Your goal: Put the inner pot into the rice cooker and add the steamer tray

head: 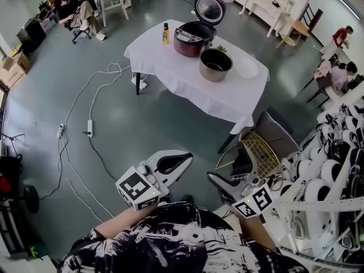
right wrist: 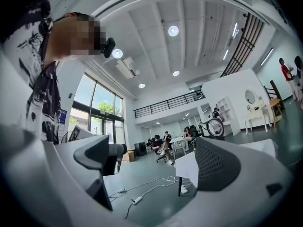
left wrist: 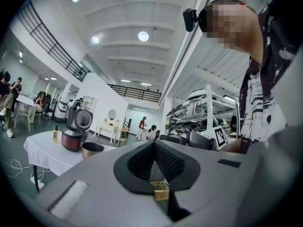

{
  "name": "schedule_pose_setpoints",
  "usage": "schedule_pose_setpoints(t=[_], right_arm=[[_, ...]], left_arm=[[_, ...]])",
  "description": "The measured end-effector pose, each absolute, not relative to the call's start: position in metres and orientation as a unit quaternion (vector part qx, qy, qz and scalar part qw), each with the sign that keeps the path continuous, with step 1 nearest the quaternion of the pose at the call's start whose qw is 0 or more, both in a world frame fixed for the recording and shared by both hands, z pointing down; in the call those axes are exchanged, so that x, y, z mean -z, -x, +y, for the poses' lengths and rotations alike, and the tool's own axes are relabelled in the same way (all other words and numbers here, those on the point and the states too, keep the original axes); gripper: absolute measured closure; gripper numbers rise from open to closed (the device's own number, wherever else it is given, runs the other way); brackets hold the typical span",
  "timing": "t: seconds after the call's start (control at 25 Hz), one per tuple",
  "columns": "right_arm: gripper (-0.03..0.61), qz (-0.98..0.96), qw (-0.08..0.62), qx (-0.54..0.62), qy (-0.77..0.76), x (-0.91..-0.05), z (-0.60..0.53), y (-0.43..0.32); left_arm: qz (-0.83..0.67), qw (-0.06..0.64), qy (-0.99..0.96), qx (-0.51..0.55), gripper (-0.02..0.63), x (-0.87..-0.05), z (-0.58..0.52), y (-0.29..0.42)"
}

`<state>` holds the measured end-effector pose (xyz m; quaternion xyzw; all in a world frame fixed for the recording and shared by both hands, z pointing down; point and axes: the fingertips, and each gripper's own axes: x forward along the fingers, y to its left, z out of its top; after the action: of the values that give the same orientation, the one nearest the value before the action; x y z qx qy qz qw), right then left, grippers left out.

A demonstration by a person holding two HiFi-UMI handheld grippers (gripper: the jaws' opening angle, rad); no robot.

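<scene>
In the head view a white-clothed table (head: 187, 75) stands well ahead of me. On it sits a dark red rice cooker (head: 193, 38) with its lid up, a bronze inner pot (head: 215, 65) beside it, and a white shallow steamer tray (head: 245, 67) to the pot's right. Both grippers hang low near my body, far from the table. My left gripper (head: 181, 159) is shut and empty; its view shows the cooker (left wrist: 72, 139) and pot (left wrist: 92, 149) far off past the left gripper (left wrist: 154, 143). My right gripper (head: 223, 182) is open with nothing between the right gripper (right wrist: 158, 160) fingers.
A yellow bottle (head: 165, 33) stands at the table's far left corner. White cables and a power strip (head: 89, 128) lie on the floor left of the table. A gold wire basket (head: 259, 152), a dark chair (head: 276, 131) and shelves of white appliances (head: 335, 169) crowd the right.
</scene>
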<state>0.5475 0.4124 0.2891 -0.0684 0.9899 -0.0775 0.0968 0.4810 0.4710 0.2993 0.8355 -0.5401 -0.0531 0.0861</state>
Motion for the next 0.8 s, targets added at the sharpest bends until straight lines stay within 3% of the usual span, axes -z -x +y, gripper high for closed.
schedule_pose_setpoints(t=[0.8], right_arm=[[0.063,0.995,0.062,0.079,0.022,-0.315,0.362,-0.539]], left_arm=[[-0.603,0.088,-0.791,0.056,0.609,-0.317,0.431,-0.472]])
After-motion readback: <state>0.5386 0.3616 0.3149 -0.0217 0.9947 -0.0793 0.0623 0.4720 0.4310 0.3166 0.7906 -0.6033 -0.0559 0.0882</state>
